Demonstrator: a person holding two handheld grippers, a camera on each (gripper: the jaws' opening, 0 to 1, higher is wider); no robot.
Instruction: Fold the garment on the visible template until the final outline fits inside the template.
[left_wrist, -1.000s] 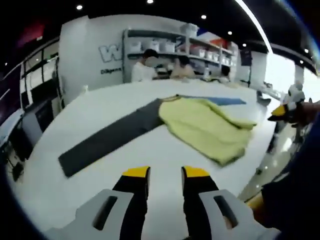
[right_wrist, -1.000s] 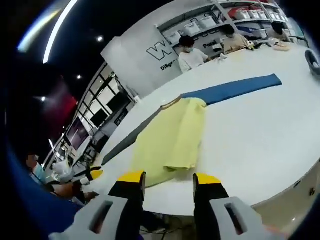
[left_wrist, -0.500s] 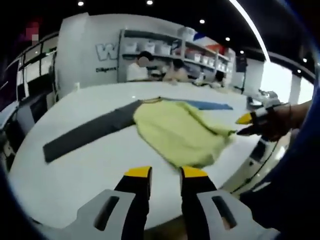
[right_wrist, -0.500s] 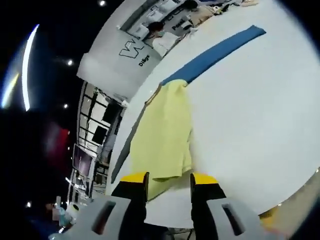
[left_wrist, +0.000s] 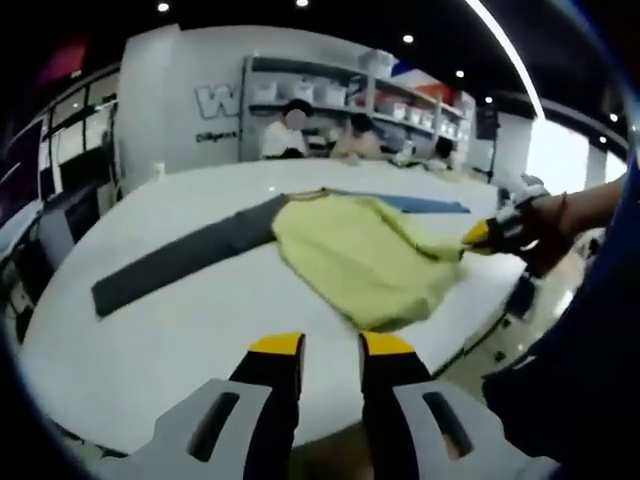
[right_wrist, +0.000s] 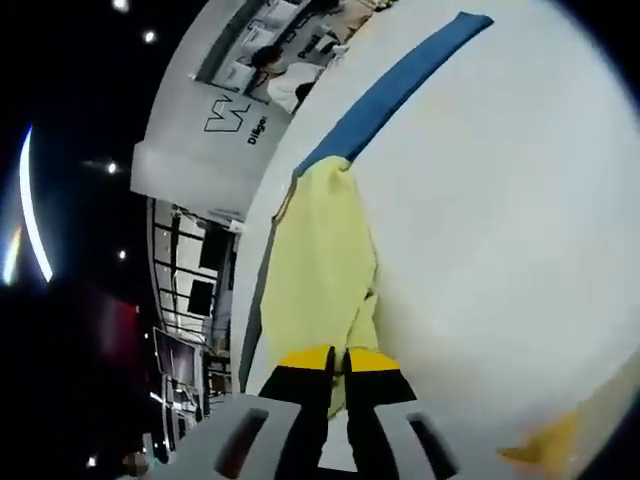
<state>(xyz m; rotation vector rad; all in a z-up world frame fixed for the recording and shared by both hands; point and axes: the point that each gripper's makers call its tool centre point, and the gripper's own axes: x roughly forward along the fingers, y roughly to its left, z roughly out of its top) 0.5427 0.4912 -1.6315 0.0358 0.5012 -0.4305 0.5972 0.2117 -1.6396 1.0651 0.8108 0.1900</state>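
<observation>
On the broad white round table (left_wrist: 180, 330), the template shows as two long flat strips meeting at a corner: a dark grey strip (left_wrist: 180, 262) running one way and a blue strip (right_wrist: 385, 85) running the other. The pale yellow knit garment (left_wrist: 355, 255) lies at that corner, its collar end by the junction and the rest spread loosely toward the table's near edge, rumpled and partly doubled over itself. Behind the table stand shelves (left_wrist: 350, 85) with people working at them.

The right gripper (left_wrist: 480, 235), seen from the left gripper view at the garment's far corner, has its yellow tips pressed together on the cloth's edge; in its own view the jaws are nearly touching with yellow fabric between them. The left gripper (left_wrist: 330, 345) hangs above the bare table short of the garment, its jaws slightly apart and holding nothing.

I judge the folding to be midway at best: one part looks turned over, but the outline is wide and untidy, and whether it fits the template cannot be told. Further folds and smoothing appear to be left.
</observation>
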